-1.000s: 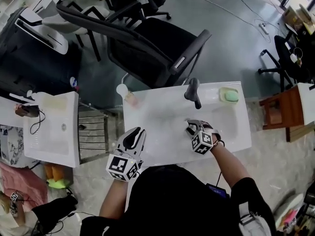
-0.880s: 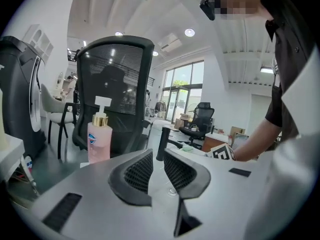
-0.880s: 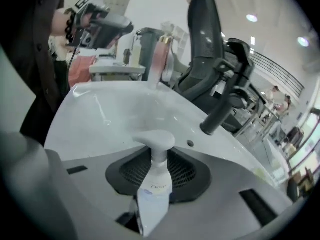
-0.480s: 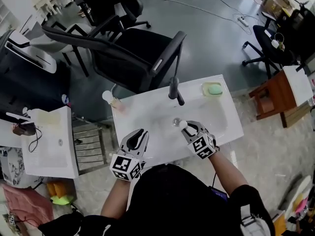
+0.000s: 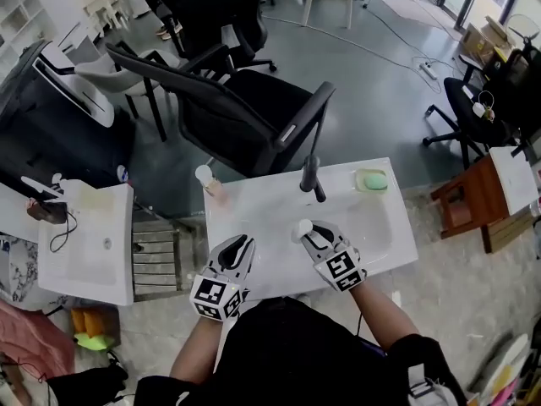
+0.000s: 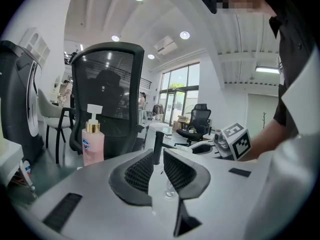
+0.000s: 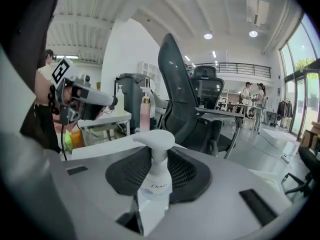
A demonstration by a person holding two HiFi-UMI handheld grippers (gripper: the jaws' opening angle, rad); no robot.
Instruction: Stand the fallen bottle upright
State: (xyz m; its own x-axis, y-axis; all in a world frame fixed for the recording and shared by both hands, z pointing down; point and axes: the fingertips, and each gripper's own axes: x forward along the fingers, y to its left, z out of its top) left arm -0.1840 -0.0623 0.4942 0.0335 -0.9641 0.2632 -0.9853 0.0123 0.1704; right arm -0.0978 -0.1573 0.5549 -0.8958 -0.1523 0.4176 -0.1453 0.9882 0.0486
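**Bottle in the right fingers, close to upright over the basin**

Over the middle of the white bench (image 5: 254, 214), in the head view, the right gripper (image 5: 314, 235) carries the white pump bottle (image 5: 301, 229) at its far tip. Only the pump head shows from above, which suggests the long axis is already close to vertical. The left gripper (image 5: 239, 245) hangs to the left, near the bench's near edge and apart from the bottle, so the right hand is plainly the working one. The dark tap (image 5: 311, 176) stands just far of the bottle. A green soap dish (image 5: 372, 180) sits at the far right, a pink pump bottle (image 5: 211, 182) at the far left corner, and an office chair (image 5: 245, 117) beyond the bench.

In the left gripper view, the fingers (image 6: 140, 171) stand a narrow slot apart with nothing between them, released and idle.

In the right gripper view, the fingers (image 7: 187, 176) are clenched on the bottle's body, neck and pump rising straight above them. Its base is hidden below, so whether it touches the bench cannot be told. The setting-down likely turns on keeping that axis vertical and staying near of the tap.
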